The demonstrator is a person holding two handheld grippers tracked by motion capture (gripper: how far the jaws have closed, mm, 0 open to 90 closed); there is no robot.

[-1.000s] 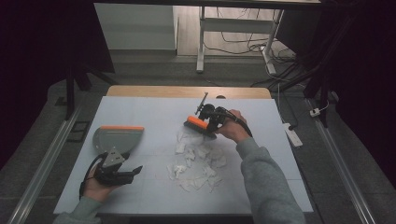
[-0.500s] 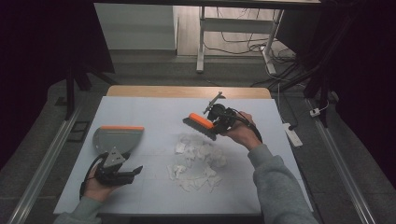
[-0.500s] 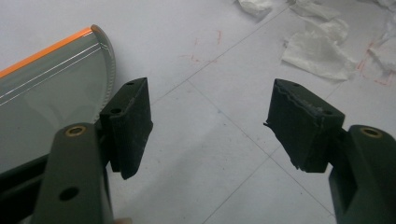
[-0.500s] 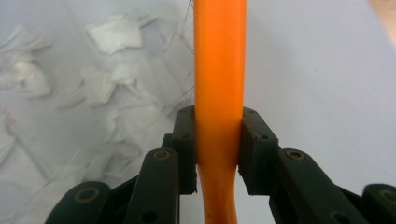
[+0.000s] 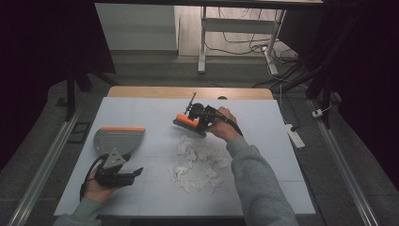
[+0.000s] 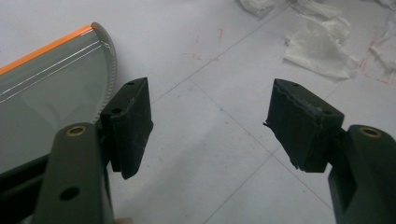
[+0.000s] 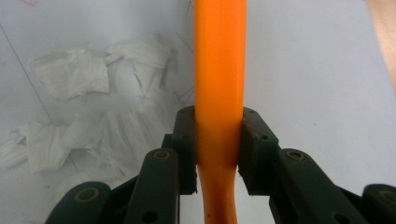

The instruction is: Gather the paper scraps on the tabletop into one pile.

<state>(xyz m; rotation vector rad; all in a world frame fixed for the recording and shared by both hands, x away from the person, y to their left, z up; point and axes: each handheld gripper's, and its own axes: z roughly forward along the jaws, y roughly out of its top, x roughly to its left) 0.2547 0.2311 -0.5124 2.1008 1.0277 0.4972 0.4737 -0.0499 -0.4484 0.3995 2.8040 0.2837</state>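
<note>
A person works at a pale counter (image 5: 282,141) with a claw in each hand. The right claw (image 7: 218,140) is clamped on the orange handle of a small brush (image 5: 188,123), its two black pads pressing the handle (image 7: 219,84) from both sides; in the high view the brush sits at the far edge of a scatter of torn white paper scraps (image 5: 200,165), its bristles down toward the counter just beyond the nearest scraps. The left claw (image 6: 210,126) rests low near the front left of the counter with its jaws standing wide apart and nothing between them. Just beyond it lies a grey dustpan (image 5: 118,140) with an orange edge, flat on the counter and well apart from the brush; its curved rim (image 6: 109,60) shows beside the left claw's near pad. The paper scraps (image 6: 322,46) lie between the dustpan and the person's right sleeve (image 5: 256,188).
</note>
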